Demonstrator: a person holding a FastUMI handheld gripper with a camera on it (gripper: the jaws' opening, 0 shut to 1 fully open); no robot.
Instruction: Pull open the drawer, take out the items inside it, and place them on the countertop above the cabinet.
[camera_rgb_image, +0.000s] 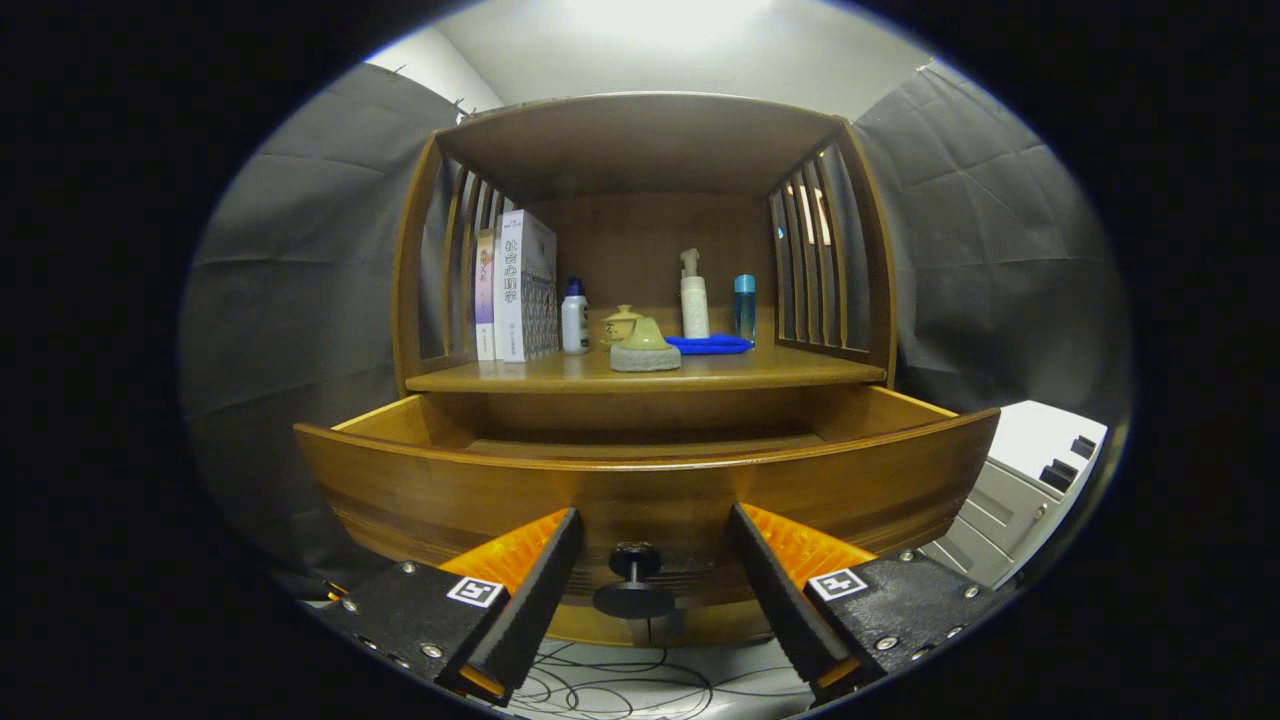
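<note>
Centrally, the drawer (640, 480) is shown pulled out beneath the countertop (640, 378). Its black knob (634, 562) lies between the gripper (655, 585) fingers, which are spread apart, untouched. Book (524, 285) spine lettering is unreadable.

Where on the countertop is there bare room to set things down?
Countertop: bare along the front edge and right of the blue cloth. Crowded at the back: books, bottles, the stone. Claw is open around the drawer knob.
</note>
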